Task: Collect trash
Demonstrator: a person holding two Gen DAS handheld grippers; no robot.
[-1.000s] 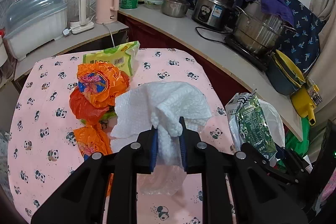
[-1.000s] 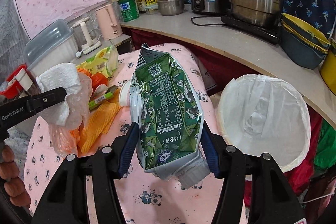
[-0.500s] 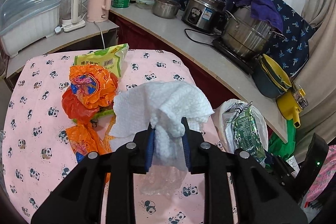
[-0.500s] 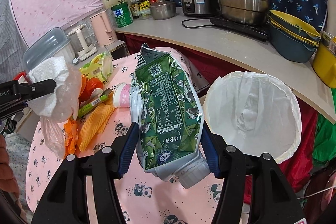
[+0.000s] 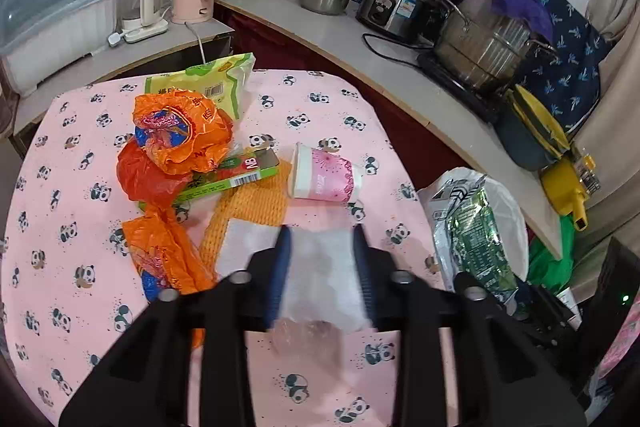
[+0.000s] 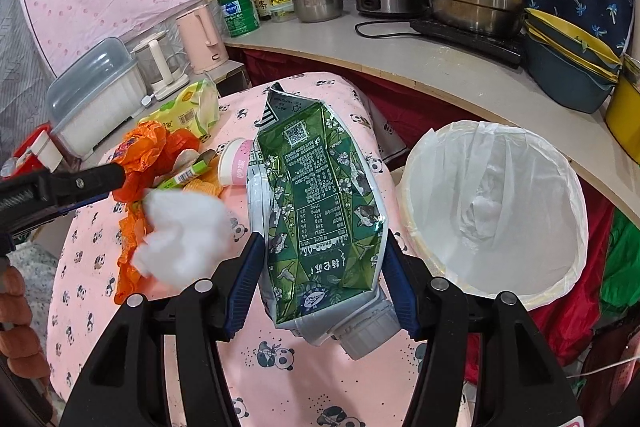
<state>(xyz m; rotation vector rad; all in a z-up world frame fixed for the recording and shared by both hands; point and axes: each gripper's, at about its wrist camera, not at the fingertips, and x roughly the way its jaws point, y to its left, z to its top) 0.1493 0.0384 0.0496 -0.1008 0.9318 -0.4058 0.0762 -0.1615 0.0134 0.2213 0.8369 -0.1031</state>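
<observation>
My left gripper hovers over the pink panda tablecloth. Its jaws stand apart and are closing. A white paper towel shows blurred between them with no pad pressing on it. In the right wrist view the paper towel hangs loose just below the left gripper. My right gripper is shut on a crumpled green drink carton with a grey cap. It holds the carton beside the white-lined trash bin, left of the rim. The carton also shows in the left wrist view.
On the cloth lie orange plastic bags, a green box, orange netting, a tipped pink paper cup and a yellow-green packet. A counter with kettles, pots and a rice cooker curves behind.
The left jaws spread and the paper towel slid out of their grip and dropped lower, uncovering the pink cup. The right gripper keeps its hold on the carton.
</observation>
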